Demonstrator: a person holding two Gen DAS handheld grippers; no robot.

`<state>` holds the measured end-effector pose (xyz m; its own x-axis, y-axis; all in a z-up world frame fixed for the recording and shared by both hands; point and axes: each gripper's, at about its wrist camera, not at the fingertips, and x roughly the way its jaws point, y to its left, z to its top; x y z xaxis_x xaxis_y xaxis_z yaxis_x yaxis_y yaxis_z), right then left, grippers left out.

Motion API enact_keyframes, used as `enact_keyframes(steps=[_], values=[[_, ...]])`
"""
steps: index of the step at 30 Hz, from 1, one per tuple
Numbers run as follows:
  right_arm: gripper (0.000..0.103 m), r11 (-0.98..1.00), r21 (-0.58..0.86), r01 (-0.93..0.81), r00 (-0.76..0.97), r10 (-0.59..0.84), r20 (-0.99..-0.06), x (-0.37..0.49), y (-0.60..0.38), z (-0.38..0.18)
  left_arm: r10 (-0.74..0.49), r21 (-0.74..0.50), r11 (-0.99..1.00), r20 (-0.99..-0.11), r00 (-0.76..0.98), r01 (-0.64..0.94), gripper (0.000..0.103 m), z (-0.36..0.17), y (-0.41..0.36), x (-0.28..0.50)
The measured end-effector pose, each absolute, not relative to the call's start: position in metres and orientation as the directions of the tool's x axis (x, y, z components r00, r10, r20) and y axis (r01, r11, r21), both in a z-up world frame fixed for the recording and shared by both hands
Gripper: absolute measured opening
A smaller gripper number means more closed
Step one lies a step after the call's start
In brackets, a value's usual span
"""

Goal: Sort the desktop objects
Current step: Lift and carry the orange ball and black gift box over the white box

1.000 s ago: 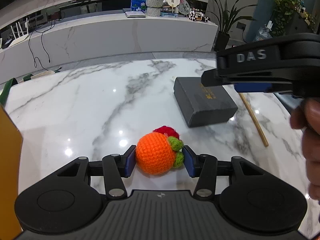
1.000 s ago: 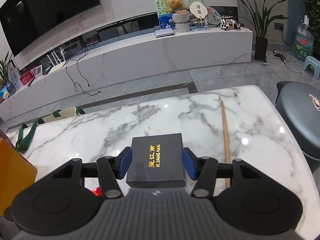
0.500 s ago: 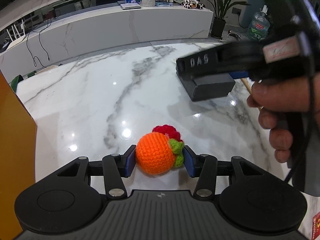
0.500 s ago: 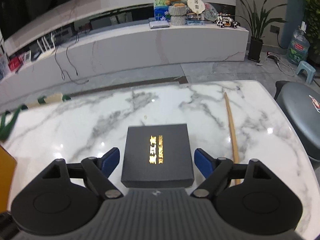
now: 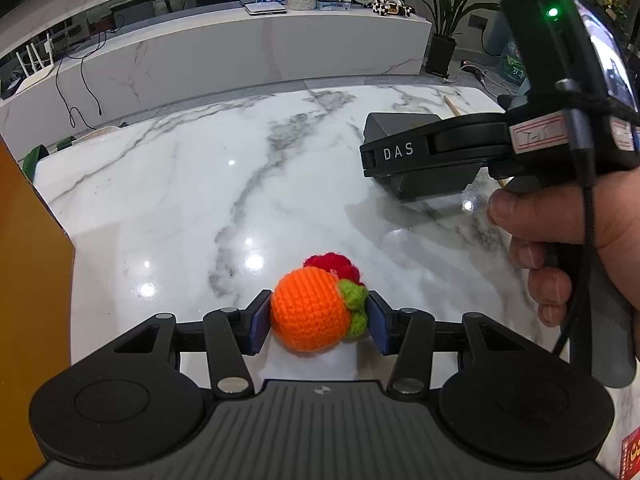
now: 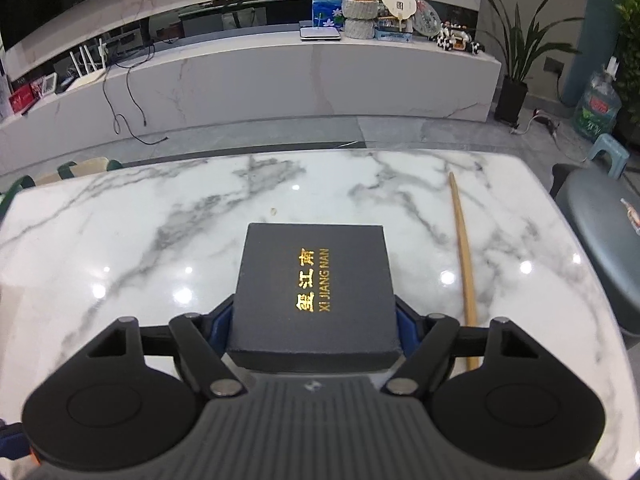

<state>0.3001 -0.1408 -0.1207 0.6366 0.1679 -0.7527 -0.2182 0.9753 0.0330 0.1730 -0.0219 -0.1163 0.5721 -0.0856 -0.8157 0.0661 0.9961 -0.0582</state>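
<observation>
My left gripper (image 5: pixel 316 322) is shut on an orange crocheted ball with green leaves (image 5: pixel 310 312), low over the marble table (image 5: pixel 180 200). A red crocheted piece (image 5: pixel 330 264) lies just behind the ball. A dark grey box with gold lettering (image 6: pixel 316 280) rests on the table between the fingers of my right gripper (image 6: pixel 314 320). Its jaws are closing, and the blue pads (image 6: pixel 222 320) stand close beside the box's two sides, partly hidden under its top edge. In the left wrist view the right gripper's body covers most of the box (image 5: pixel 432 188).
A long wooden stick (image 6: pixel 464 264) lies to the right of the box. An orange-brown panel (image 5: pixel 24 280) stands at the table's left edge. A person's hand (image 5: pixel 580 240) holds the right gripper. A grey seat (image 6: pixel 600 240) sits past the right edge.
The right gripper has sunk over the box and its jaws have spread, so the pads now flank the box's sides. The left gripper still holds the orange ball in place.
</observation>
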Motion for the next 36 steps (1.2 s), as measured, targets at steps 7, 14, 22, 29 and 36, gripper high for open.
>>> enact_keyframes(steps=[7,14,22,29,36], values=[[0.077,0.972,0.067,-0.226,0.654,0.202,-0.729,0.293,-0.145,-0.104,-0.092,-0.067,0.996,-0.827,0.554,0.066,0.055,-0.113,-0.023,0.171],[0.077,0.971,0.072,-0.229,0.67,0.211,-0.711,0.285,-0.147,-0.091,-0.099,-0.067,0.995,-0.818,0.566,0.078,0.055,-0.101,-0.025,0.165],[0.077,0.967,0.079,-0.242,0.694,0.23,-0.683,0.274,-0.149,-0.07,-0.105,-0.065,0.994,-0.791,0.603,0.087,0.055,-0.067,-0.013,0.155],[0.077,0.96,0.077,-0.27,0.718,0.254,-0.648,0.259,-0.141,-0.046,-0.123,-0.098,0.992,-0.743,0.658,0.075,0.055,-0.021,0.013,0.137],[0.077,0.946,0.035,-0.322,0.743,0.275,-0.61,0.239,-0.116,-0.022,-0.149,-0.157,0.986,-0.682,0.716,0.055,0.055,0.021,0.049,0.117]])
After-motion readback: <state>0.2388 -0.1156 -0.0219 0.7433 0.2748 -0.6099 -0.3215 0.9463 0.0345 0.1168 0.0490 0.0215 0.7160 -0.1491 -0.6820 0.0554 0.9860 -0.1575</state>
